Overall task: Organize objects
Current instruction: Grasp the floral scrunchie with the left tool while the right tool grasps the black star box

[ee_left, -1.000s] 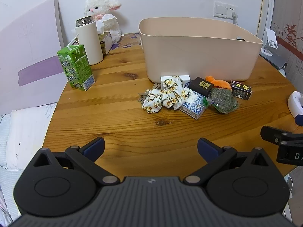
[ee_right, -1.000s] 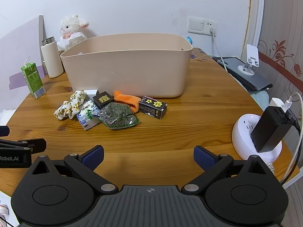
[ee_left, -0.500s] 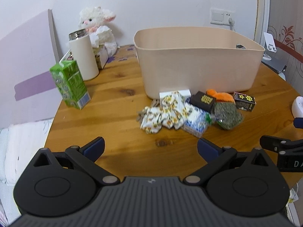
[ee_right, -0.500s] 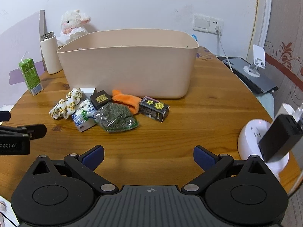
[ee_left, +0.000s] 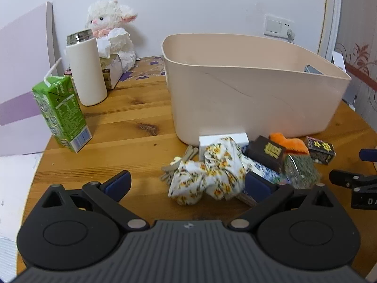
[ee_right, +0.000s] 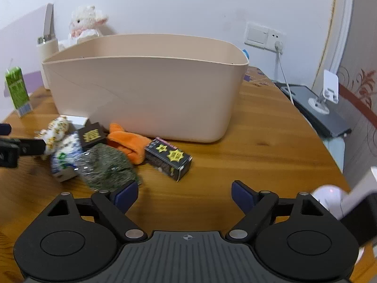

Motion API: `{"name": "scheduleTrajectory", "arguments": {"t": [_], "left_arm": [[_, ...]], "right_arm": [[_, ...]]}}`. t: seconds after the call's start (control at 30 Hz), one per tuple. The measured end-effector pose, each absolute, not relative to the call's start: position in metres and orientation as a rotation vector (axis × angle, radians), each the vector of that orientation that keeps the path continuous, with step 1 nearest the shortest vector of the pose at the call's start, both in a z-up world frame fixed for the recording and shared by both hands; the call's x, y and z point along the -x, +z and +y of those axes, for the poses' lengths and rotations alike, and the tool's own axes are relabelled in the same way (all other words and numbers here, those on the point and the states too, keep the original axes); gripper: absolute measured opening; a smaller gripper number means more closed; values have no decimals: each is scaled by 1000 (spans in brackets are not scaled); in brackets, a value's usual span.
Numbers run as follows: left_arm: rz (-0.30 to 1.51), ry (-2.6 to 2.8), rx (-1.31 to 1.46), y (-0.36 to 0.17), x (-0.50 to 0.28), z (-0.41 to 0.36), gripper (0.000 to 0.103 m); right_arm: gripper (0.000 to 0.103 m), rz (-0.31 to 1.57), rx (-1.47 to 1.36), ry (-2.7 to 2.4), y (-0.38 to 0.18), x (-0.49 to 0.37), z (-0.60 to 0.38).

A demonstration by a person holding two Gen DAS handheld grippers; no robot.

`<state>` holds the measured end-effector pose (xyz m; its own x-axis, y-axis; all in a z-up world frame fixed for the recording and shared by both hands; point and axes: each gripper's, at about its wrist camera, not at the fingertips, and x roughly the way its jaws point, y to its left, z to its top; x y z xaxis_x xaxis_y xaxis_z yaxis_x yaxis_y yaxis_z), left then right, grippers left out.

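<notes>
Left hand-held gripper [ee_left: 187, 184] low over the wooden surface [ee_left: 132, 127], blue-padded fingers spread wide apart, nothing between them. Just ahead and slightly right of its right finger: a crumpled floral cloth [ee_left: 212, 172], with a few grey keys [ee_left: 175, 165] at its left edge and a white box [ee_left: 223, 140] behind it, touching the beige plastic bin [ee_left: 254, 99]. Further right in the same heap: a blue-and-white packet [ee_left: 264, 171], a black box with gold lettering [ee_left: 268, 152] lying on top, a clear bag of dried green leaves [ee_left: 300, 169], an orange cloth [ee_left: 289, 142] and a small black box with yellow stars [ee_left: 320, 149]. Ahead to the left, well apart from the heap: a green drink carton [ee_left: 61, 113] with a straw, a white thermos [ee_left: 86, 68], a tissue box [ee_left: 113, 70] and a white plush lamb [ee_left: 110, 26] against the wall. Right hand-held gripper [ee_right: 185, 193] also parted wide and holding nothing, above bare wood; dried leaf bag [ee_right: 106, 167] just ahead of its left finger, star-printed box [ee_right: 168, 158] ahead near centre, orange cloth [ee_right: 128, 142] between them and the bin [ee_right: 146, 89]. Far to the right: a white round power hub [ee_right: 329, 198] with a dark adapter, a grey laptop [ee_right: 318, 110] and a white phone stand [ee_right: 327, 92].
</notes>
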<state>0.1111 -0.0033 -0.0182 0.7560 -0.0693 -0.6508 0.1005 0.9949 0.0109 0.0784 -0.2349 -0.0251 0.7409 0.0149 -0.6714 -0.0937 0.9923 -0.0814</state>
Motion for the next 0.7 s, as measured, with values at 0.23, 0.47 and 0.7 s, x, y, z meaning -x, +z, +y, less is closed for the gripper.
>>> {"name": "scheduleTrajectory", "arguments": {"t": [0.23, 0.47, 0.7], "left_arm": [[754, -171, 15, -29, -131, 0, 84], [764, -242, 6, -26, -136, -6, 57], [782, -276, 28, -22, -132, -3, 24]], "right_arm": [[83, 728, 196, 87, -38, -106, -225], [71, 726, 171, 139, -43, -124, -220], [24, 740, 94, 199, -42, -118, -224]]}}
